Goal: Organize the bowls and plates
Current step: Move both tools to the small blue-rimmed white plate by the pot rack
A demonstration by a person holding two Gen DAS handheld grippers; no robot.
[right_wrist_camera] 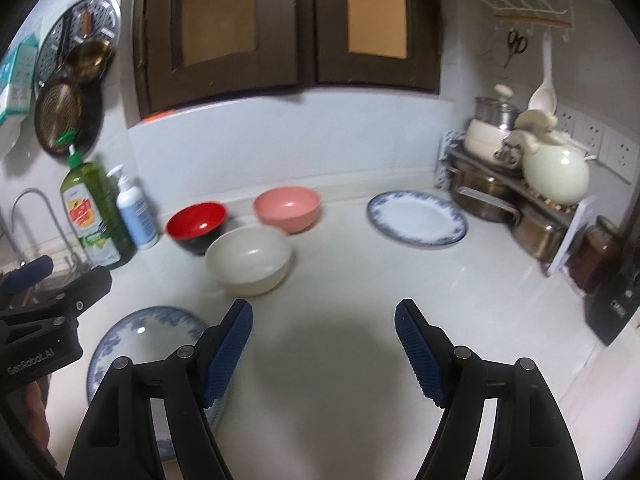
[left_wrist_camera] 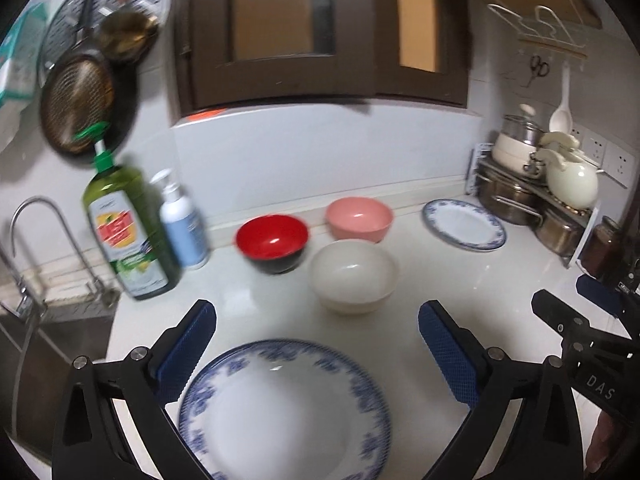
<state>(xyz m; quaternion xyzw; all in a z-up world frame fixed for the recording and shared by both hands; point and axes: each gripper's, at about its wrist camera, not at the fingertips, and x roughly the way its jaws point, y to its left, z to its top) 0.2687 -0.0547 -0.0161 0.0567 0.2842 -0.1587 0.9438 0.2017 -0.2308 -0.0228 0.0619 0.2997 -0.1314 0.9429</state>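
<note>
both tools empty: left tool (left_wrist_camera: pixel 318 344) spread wide above the near plate (left_wrist_camera: pixel 286 412), right tool (right_wrist_camera: pixel 324 340) open over bare surface (right_wrist_camera: pixel 460 300). far plate (right_wrist_camera: pixel 418 218) lies by the pot rack, well apart from the near one; red bowl (left_wrist_camera: pixel 272 242), pink bowl (left_wrist_camera: pixel 359 218) and white bowl (left_wrist_camera: pixel 354 276) cluster between. likely risks: the flat plate rim offers little purchase and could slip from the pads, and a reach for the white bowl may knock the close-set red or pink one.
</note>
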